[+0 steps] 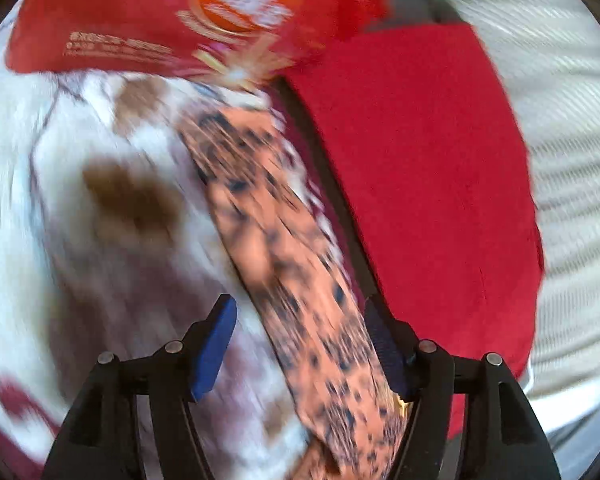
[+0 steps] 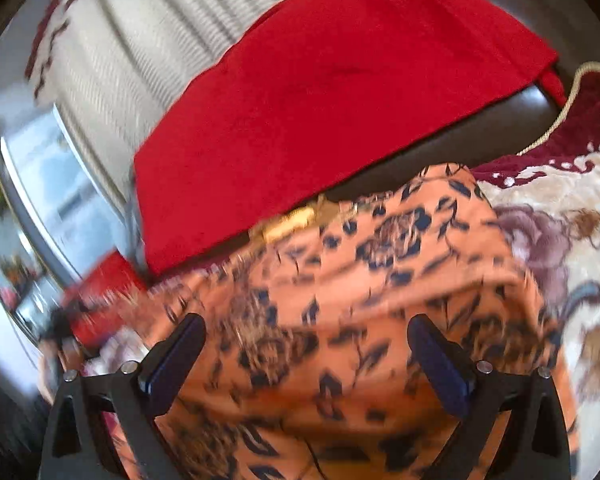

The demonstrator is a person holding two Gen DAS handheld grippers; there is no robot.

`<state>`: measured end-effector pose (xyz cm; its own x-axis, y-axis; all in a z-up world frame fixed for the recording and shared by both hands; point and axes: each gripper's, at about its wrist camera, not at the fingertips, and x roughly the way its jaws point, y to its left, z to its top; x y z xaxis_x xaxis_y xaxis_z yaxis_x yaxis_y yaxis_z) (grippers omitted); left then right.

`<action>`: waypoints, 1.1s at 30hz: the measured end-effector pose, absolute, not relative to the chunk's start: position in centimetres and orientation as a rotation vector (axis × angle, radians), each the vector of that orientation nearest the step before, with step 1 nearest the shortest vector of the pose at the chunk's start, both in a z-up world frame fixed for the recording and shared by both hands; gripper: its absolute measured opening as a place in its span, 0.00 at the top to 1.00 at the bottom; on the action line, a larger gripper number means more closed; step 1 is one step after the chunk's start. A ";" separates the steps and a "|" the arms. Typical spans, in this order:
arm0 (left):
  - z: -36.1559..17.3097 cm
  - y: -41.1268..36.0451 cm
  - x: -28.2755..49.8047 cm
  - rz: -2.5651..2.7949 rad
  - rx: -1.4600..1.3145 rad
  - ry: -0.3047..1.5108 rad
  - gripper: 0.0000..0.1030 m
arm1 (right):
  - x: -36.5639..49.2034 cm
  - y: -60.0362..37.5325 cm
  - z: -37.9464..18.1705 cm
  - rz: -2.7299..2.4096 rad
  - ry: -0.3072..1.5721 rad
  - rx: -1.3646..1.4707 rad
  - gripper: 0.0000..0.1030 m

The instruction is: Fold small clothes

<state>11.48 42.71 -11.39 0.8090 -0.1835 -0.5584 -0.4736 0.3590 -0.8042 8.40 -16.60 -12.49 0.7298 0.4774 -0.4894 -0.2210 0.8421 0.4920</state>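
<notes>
An orange garment with dark leaf print (image 2: 340,280) lies bunched on a floral cream blanket (image 2: 580,240). In the left wrist view it shows as a long blurred strip (image 1: 276,240) running between the fingers. My left gripper (image 1: 300,340) is open, its jaws wide apart, the strip lying against the right finger. My right gripper (image 2: 306,356) is open just above the garment, fingers on either side of a fold. A red folded cloth (image 2: 320,100) lies just beyond the garment; it also shows in the left wrist view (image 1: 420,180).
A red printed plastic bag (image 1: 160,20) lies at the far side of the blanket (image 1: 40,200). A dark cushion edge (image 2: 440,152) sits under the red cloth. A ribbed white surface (image 1: 560,120) is behind, and a silvery appliance (image 2: 40,184) at left.
</notes>
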 end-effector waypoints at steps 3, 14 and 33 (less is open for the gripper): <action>-12.6 44.8 13.2 0.235 -1.219 0.657 0.35 | 8.3 -15.4 -15.1 0.376 0.699 0.408 0.01; -14.3 48.8 16.8 0.392 -1.237 0.669 0.66 | 8.2 -15.7 -15.1 0.402 0.691 0.416 0.00; 15.8 20.4 16.1 0.067 -0.348 0.323 0.93 | 7.9 -16.5 -15.2 0.433 0.658 0.480 0.00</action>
